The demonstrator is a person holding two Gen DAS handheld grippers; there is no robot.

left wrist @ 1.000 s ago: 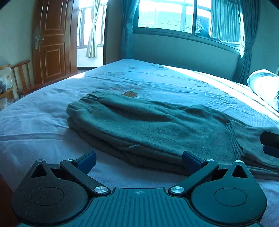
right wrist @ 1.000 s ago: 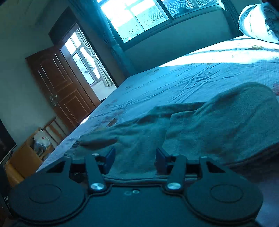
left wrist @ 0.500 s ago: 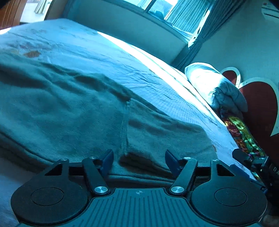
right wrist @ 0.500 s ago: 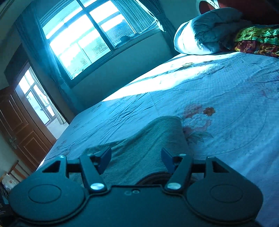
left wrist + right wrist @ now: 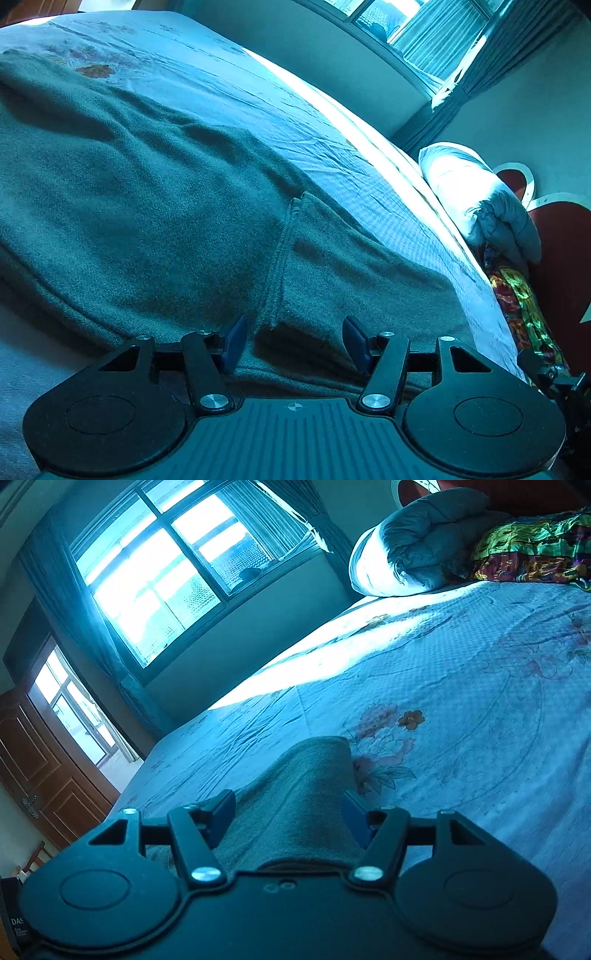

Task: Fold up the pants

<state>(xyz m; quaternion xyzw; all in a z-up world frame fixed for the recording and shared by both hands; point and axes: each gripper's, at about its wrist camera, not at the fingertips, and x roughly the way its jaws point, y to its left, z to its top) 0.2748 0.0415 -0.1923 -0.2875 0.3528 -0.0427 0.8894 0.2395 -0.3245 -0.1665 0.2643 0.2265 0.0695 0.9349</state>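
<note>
Dark green fleece pants (image 5: 155, 206) lie folded lengthwise on the bed, legs stacked. In the left wrist view my left gripper (image 5: 293, 345) is open, its blue fingers either side of the near edge of the pants, by a folded-over flap with a seam (image 5: 280, 266). In the right wrist view my right gripper (image 5: 290, 821) is open, straddling the end of the pants (image 5: 299, 794), whose rounded tip reaches out onto the sheet. Neither gripper grips the cloth.
The bed has a light blue floral sheet (image 5: 461, 701). A grey-white pillow (image 5: 476, 199) and a colourful quilt (image 5: 535, 550) lie at the headboard end. A window with curtains (image 5: 162, 576) and a wooden door (image 5: 33, 775) are beyond the bed.
Both grippers swung right toward the headboard end of the pants and came in low. The left gripper's fingers narrowed from wide open; both now straddle the cloth edge.
</note>
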